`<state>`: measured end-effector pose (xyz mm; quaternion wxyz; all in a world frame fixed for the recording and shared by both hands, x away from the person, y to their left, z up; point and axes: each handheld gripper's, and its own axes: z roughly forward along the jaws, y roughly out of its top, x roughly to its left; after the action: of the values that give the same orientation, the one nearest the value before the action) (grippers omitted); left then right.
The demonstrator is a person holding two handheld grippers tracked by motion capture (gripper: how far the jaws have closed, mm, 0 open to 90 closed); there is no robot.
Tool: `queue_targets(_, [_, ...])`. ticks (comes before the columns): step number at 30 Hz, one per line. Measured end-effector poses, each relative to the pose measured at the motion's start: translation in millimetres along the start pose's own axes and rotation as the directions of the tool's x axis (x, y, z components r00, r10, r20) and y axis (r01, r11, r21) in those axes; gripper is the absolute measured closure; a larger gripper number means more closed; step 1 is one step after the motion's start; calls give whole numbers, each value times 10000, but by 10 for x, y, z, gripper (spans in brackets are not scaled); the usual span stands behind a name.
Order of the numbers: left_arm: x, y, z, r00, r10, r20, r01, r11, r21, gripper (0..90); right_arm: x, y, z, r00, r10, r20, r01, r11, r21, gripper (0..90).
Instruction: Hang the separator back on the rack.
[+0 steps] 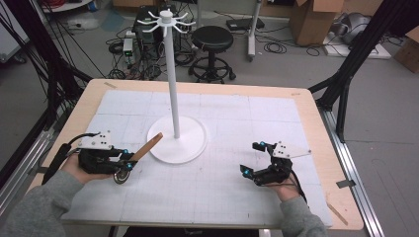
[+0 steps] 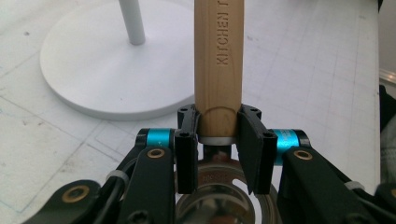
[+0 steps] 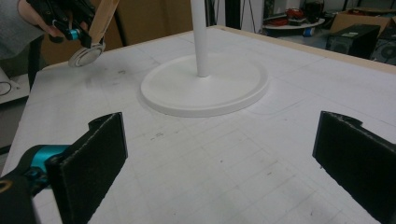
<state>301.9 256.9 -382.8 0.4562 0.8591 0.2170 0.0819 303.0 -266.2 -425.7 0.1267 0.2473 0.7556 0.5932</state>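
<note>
White mat holds one stand; left gripper clamps one wooden-handled tool, seemingly a pizza cutter; right gripper gapes empty.

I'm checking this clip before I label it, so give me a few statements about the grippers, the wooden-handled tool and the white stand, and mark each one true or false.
1. The left gripper is shut on the wooden-handled tool. True.
2. The right gripper holds a cup. False: its jaws stand wide apart with nothing between them.
3. The white stand is upright, its round base on the table. True.
4. The tool hangs from a hook at the top of the stand. False: it is in the left gripper, low over the table and beside the base.
5. The tool's handle is blank. False: letters reading KITCHEN are stamped on it in the left gripper view.
</note>
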Motion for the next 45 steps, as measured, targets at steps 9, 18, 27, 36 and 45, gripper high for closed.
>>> queue_targets(9, [-15,-21,0,9987,-405,-302,369,9930,-1123,694,2,-1,1,10000,73,-24,-73,10000,7,22])
queue_targets(18, [-30,-9,-74,9952,-746,-628,558,9638,-2609,694,-4,-1,-5,9999,156,-7,-156,9999,-38,22])
queue_targets(27, [-69,49,-52,9925,-863,-867,554,9490,-3104,694,-5,2,-10,9999,122,11,-122,9999,-85,22])
queue_targets(36, [-78,142,-91,9874,-1140,-1094,663,9274,-3681,694,-8,0,-8,10000,97,-6,-97,9999,-66,21])
queue_targets(45, [-66,203,-145,9758,-1649,-1432,936,9081,-4081,694,-6,0,-6,10000,63,-4,-63,10000,-39,22])
